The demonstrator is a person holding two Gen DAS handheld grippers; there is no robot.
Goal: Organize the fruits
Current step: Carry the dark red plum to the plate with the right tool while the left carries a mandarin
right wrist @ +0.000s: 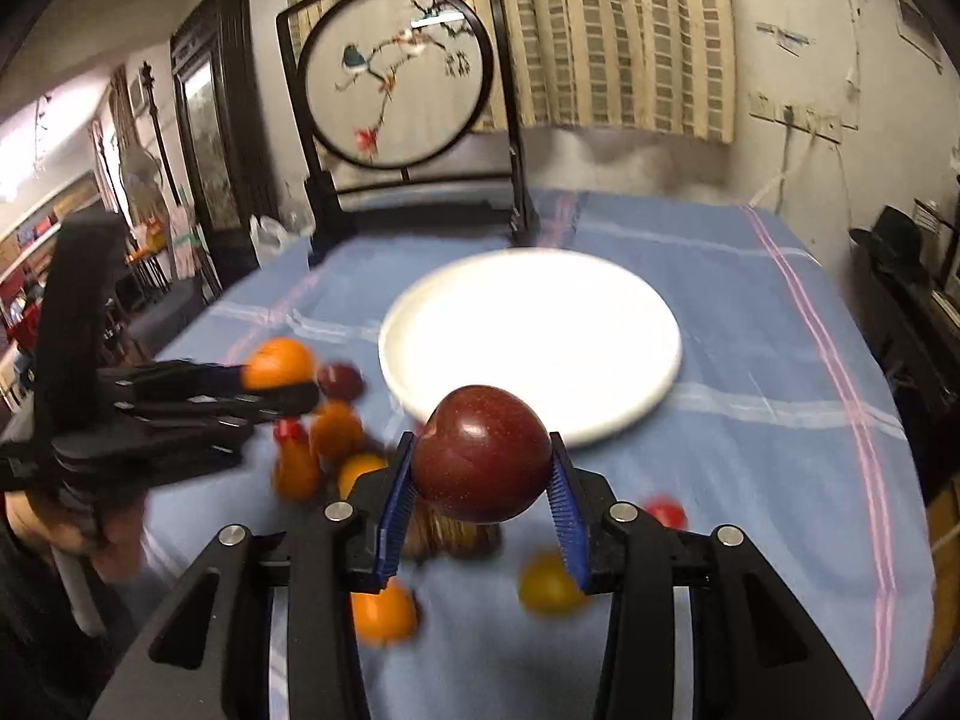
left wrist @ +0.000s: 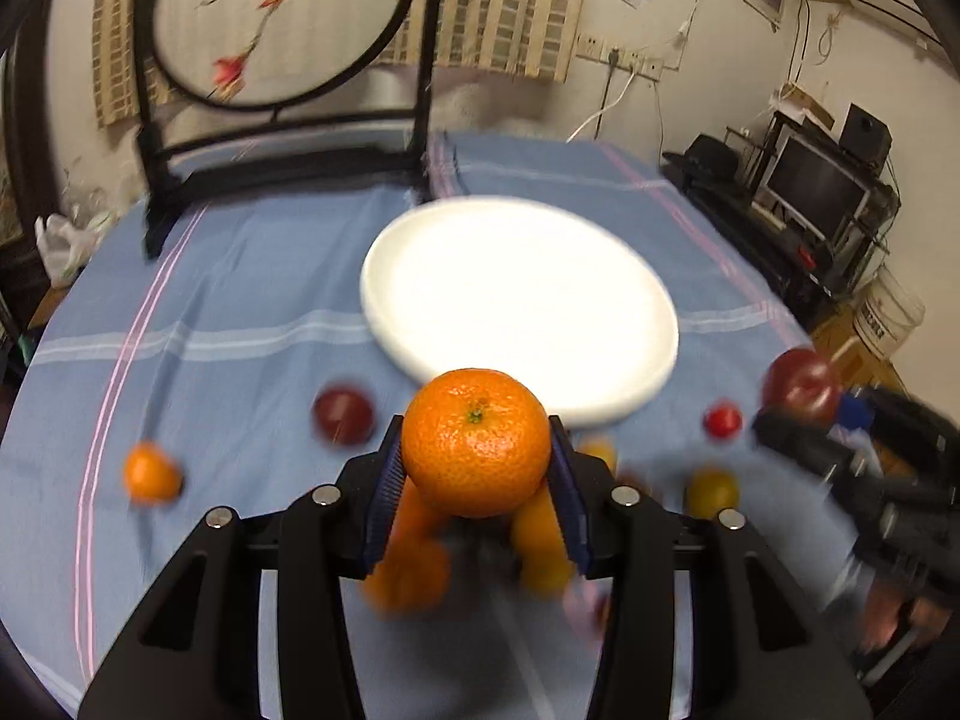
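Left gripper (left wrist: 474, 468) is clamped on the orange (left wrist: 475, 441), pads on its flanks at 9 and 3 o'clock, stem scar up toward the lens. Orange is near-round, so no real long axis; its stem axis stands roughly upright. It hangs clear of the cloth (left wrist: 240, 276), with the plate (left wrist: 522, 300) just beyond at 12.

Right gripper (right wrist: 483, 468) is clamped on the apple (right wrist: 482, 453) the same way, stem dimple tipped toward 10 o'clock. Also squat and round, so orientation is not critical. Plate (right wrist: 531, 330) sits at 12 here too and is bare.

Step, as I read it: carry both to the plate. Advice: keep the grip, come in low over the rim, set them well apart so they don't knock, release only once each is resting. Loose fruit (right wrist: 384, 612) below, so avoid dragging through it.
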